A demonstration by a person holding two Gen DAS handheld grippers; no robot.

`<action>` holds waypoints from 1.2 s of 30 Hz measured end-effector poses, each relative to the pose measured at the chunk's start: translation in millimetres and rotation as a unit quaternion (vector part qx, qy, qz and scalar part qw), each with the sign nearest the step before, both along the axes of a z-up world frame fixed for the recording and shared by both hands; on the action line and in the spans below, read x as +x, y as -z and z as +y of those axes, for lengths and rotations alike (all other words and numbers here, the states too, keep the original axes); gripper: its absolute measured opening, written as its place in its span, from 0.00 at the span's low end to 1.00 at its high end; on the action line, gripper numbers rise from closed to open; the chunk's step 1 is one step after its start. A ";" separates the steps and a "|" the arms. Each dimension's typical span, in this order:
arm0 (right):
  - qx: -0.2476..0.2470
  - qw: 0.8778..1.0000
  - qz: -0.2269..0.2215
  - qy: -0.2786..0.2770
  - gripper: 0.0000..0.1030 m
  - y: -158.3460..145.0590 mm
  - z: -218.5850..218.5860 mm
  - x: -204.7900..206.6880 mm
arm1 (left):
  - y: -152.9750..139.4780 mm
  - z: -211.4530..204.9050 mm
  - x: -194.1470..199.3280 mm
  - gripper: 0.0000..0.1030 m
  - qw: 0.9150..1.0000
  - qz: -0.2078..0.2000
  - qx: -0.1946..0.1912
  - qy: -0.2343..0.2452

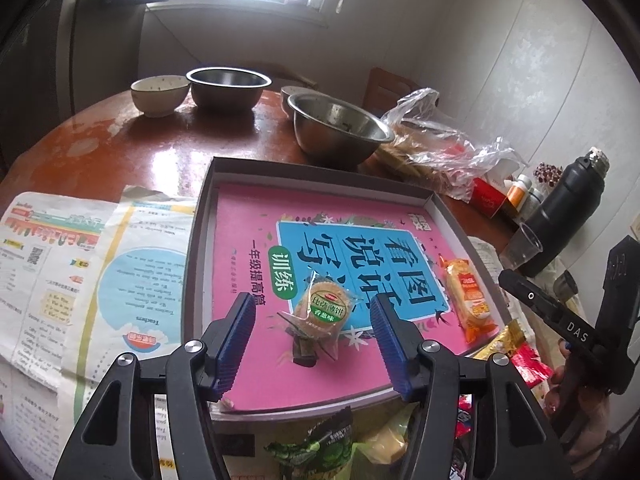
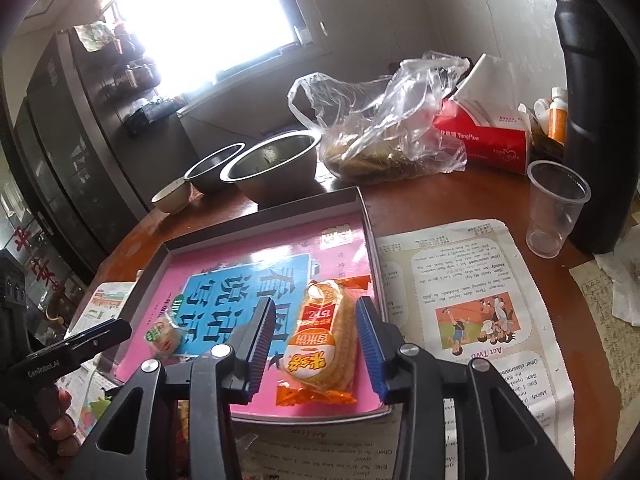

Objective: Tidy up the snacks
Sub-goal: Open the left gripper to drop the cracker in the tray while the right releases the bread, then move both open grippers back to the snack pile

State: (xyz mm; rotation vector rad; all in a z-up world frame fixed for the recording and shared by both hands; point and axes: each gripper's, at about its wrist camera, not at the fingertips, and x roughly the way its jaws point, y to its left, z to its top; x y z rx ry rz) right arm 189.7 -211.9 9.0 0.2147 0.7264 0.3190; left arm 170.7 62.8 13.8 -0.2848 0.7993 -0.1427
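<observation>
Blue-padded jaws of the left gripper [image 1: 313,322] stand wide apart at lower centre of the left wrist view, holding nothing. Between and just beyond them lies a round biscuit packet [image 1: 323,309] with a green label, resting on the pink book cover that lines a shallow grey tray [image 1: 199,216]. An orange cracker packet [image 1: 466,294] lies at the right edge of the tray. Below the jaws, more snack wrappers crowd the frame's bottom edge, a green one [image 1: 316,446] among them. Two steel bowls [image 1: 340,128] and a ceramic bowl [image 1: 159,94] sit on the brown desk [image 1: 132,152] in the upper half; a black flask [image 1: 568,216] stands at right.

From the right wrist view, the right gripper [image 2: 312,334] also has its jaws wide, straddling the orange cracker packet [image 2: 324,340] without visibly clamping it. The packet lies in the tray's [image 2: 262,216] lower right corner. A clear plastic cup [image 2: 554,212] stands at right on the desk, above a newspaper sheet [image 2: 472,300].
</observation>
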 end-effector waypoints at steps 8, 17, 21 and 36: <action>0.006 1.000 -0.014 -0.008 0.44 -13.2 2.5 -12.9 | -13.6 2.5 -12.5 0.63 1.000 -0.014 0.001 -0.004; 0.011 0.999 -0.023 -0.021 0.46 -22.3 7.2 -32.3 | -23.2 2.1 -30.8 0.63 1.000 -0.020 0.008 -0.001; 0.016 0.999 -0.026 -0.031 0.46 -26.4 9.8 -46.3 | -25.9 1.3 -40.3 0.63 1.000 -0.023 0.012 0.003; 0.018 0.997 -0.037 -0.061 0.46 -35.6 24.2 -82.5 | -29.4 4.4 -69.7 0.63 0.999 -0.024 0.031 0.007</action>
